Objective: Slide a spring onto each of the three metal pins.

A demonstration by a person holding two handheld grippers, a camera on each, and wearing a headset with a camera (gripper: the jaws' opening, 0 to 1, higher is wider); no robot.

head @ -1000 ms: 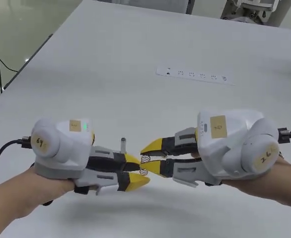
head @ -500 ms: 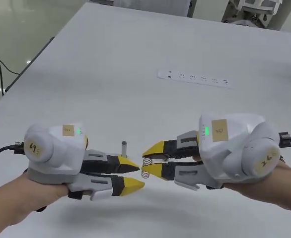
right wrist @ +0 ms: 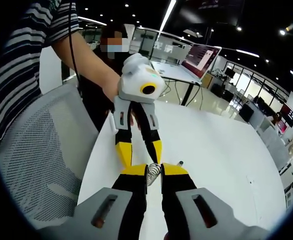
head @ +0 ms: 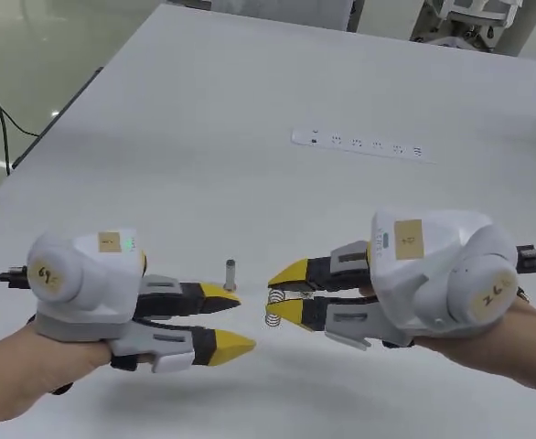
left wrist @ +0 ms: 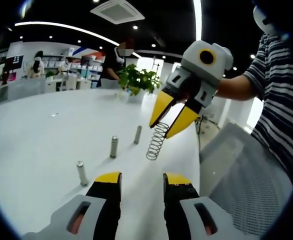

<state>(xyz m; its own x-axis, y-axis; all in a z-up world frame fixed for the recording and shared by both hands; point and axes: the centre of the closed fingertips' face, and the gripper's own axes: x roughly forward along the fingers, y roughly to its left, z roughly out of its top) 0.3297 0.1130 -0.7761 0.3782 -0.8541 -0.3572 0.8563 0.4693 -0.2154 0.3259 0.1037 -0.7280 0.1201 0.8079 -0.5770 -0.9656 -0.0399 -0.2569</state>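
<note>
Above the table (head: 250, 110), right tool (head: 275, 294) pinches a spring (left wrist: 157, 141) while left tool (head: 245, 322) stands parted.

Spring (left wrist: 156, 141) aloft; three pins (left wrist: 114, 146) bare.
Pinched by its upper end between the jaws of the right gripper (left wrist: 160, 130) and hanging tilted with the lower end free: a thin, silvery wire coil, clear of the bench (left wrist: 36, 140). Standing upright on that white bench, set apart in a slanting row near the spring: short grey metal pegs, none carrying a spring.
</note>
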